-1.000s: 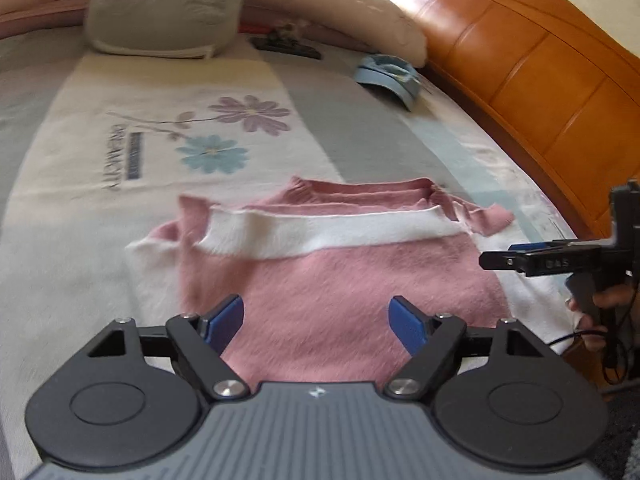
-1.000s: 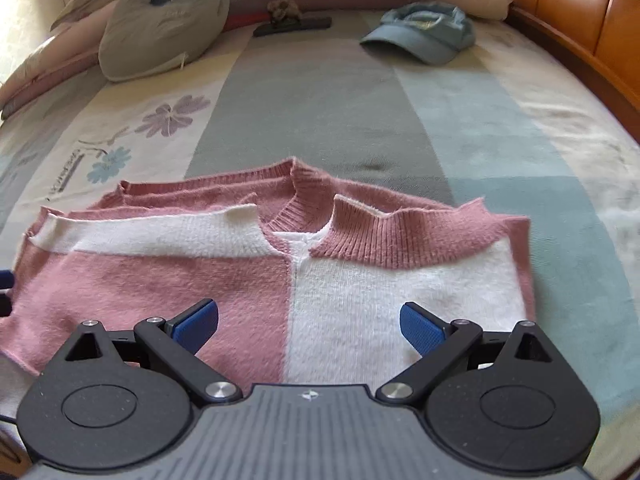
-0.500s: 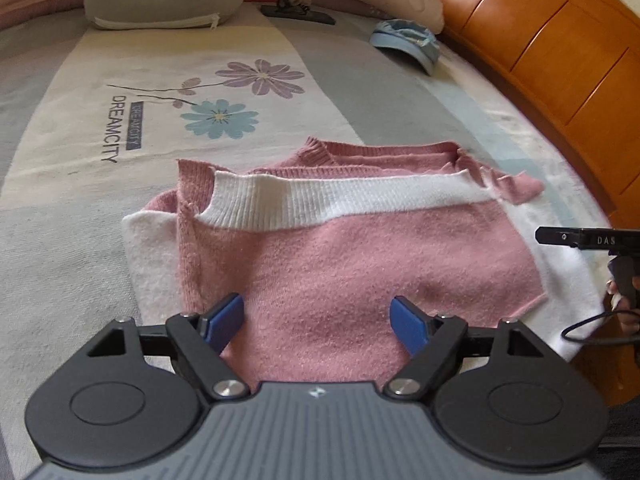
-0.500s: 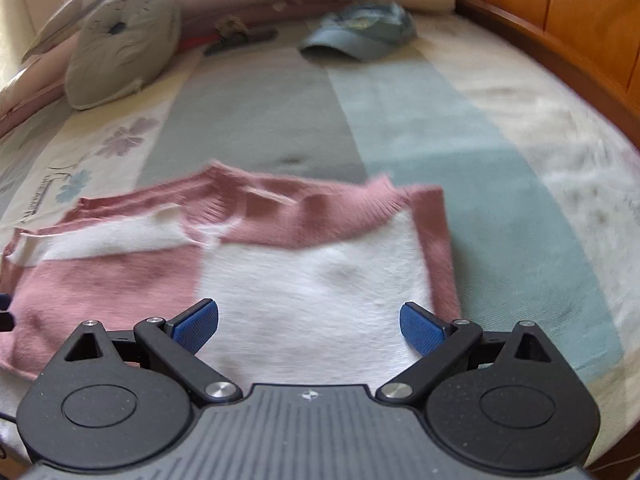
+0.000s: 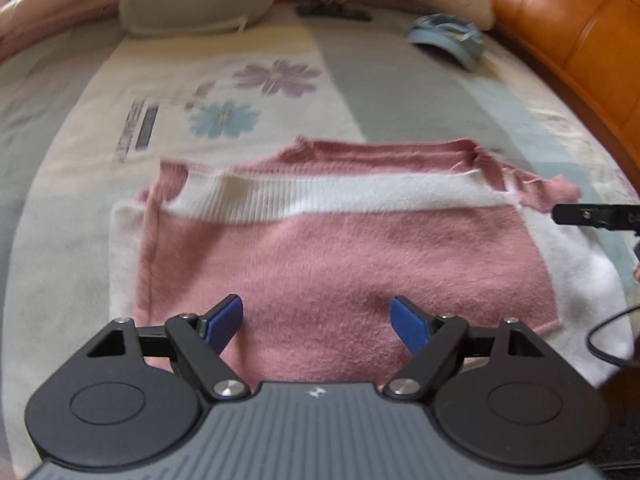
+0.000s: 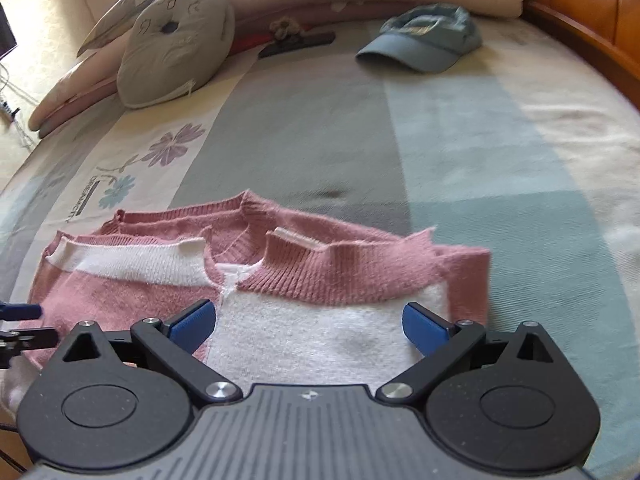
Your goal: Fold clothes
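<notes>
While a pink-and-white knit sweater (image 5: 344, 256) lies folded on the bed (image 6: 460, 152), two hand-held grippers hang over its near edge, both pointing steeply down at it. In the left wrist view the left gripper (image 5: 316, 318) has its blue fingers (image 5: 222, 322) spread wide with nothing between them, above the pink panel of the sweater; no contact with the knit is visible. A white ribbed band (image 5: 320, 196) crosses the garment toward 12 o'clock from that gripper, and white fabric shows along the sweater's 3 o'clock and 9 o'clock edges. A black part of the right tool juts into this view at 3 o'clock.

In the right wrist view the right gripper (image 6: 310, 324) likewise has its fingers released and well apart, empty, over the white panel, with the pink ribbed collar (image 6: 304, 268) just beyond at 12 o'clock. The blue tip of the left gripper shows at 9 o'clock, at the sweater's edge.

The bedspread carries grey, cream and pale-blue stripes with printed flowers (image 6: 176, 146) at 10 o'clock from the sweater. Farther off, a blue cap (image 6: 424, 46) lies at 1 o'clock, a grey cushion (image 6: 176, 48) at 11 o'clock, and a dark clip-like item (image 6: 296, 42) between them, too small to identify. A wooden headboard (image 5: 580, 40) curves along the bed's 2 o'clock side.
</notes>
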